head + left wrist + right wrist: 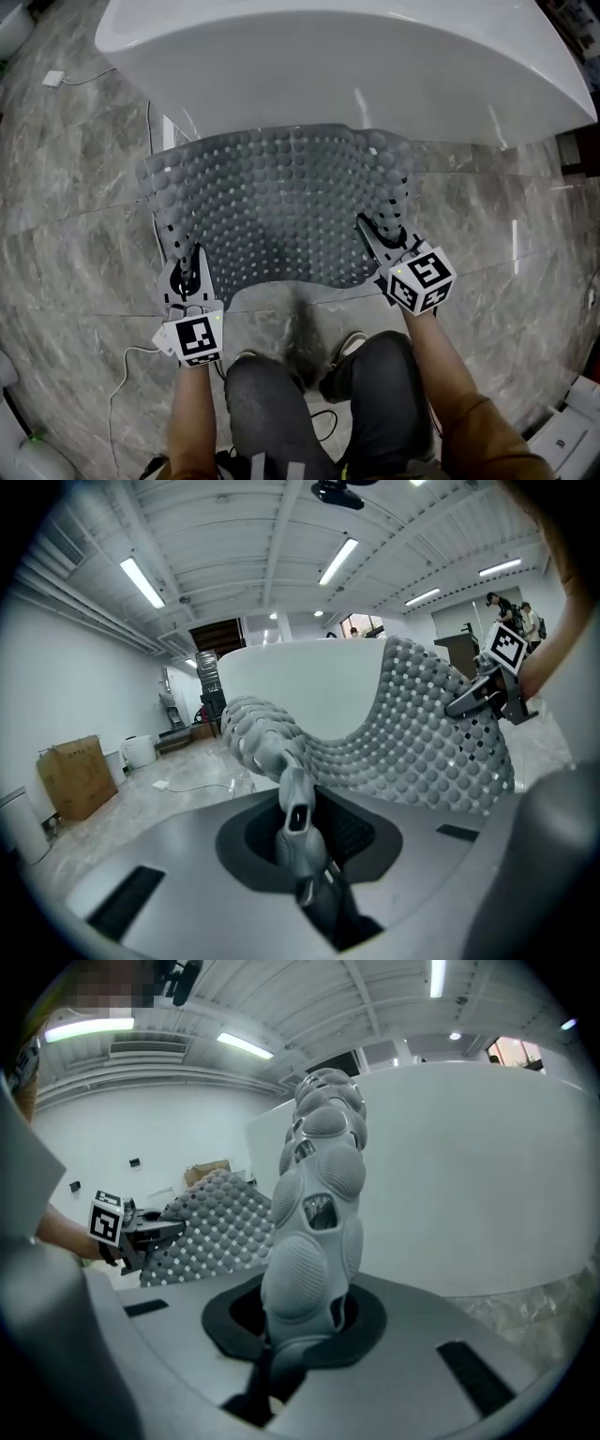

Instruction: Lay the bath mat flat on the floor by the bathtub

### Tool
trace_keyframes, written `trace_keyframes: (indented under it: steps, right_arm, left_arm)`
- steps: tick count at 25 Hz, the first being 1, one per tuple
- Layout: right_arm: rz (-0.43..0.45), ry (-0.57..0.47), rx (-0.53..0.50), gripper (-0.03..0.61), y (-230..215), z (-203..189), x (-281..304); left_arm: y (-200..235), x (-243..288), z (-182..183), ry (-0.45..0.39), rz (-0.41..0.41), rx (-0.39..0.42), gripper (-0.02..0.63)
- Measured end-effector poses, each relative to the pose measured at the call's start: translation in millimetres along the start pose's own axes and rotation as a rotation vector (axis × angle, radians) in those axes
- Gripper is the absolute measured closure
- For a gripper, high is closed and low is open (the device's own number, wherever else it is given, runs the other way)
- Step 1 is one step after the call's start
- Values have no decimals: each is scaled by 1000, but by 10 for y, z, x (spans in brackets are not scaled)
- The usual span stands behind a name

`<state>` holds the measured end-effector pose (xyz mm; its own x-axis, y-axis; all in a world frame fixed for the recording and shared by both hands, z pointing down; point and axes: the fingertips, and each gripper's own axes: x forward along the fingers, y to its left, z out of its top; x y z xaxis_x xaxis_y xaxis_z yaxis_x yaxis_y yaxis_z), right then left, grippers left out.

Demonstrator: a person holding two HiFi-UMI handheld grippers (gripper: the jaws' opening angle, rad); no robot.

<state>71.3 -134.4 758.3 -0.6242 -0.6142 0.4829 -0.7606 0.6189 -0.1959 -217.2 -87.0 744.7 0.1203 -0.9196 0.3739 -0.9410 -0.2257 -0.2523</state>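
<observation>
Bath mat (281, 206) near corners pinched by left gripper (190, 258) and right gripper (368, 231), sagging between (bathtub (328, 66) beyond)

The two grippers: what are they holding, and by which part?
One grey bath mat, between them. The left gripper pinches its near left corner, the right gripper its near right corner.

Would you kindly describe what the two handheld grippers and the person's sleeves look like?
Both the left gripper and the right gripper have dark grey jaws and a white cube with black square markers. The right sleeve is brown.
</observation>
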Motion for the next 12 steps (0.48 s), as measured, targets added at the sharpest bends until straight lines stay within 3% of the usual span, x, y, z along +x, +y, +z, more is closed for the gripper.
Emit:
trace_keyframes:
  steps: [9, 12]
  right_arm:
    - [-12, 53, 37, 531, -212, -535, 318]
    - [-1, 70, 117, 531, -326, -772, 410]
  left_arm:
    - [-117, 339, -634, 35, -20, 18, 557]
    - [-199, 491, -838, 62, -50, 4, 557]
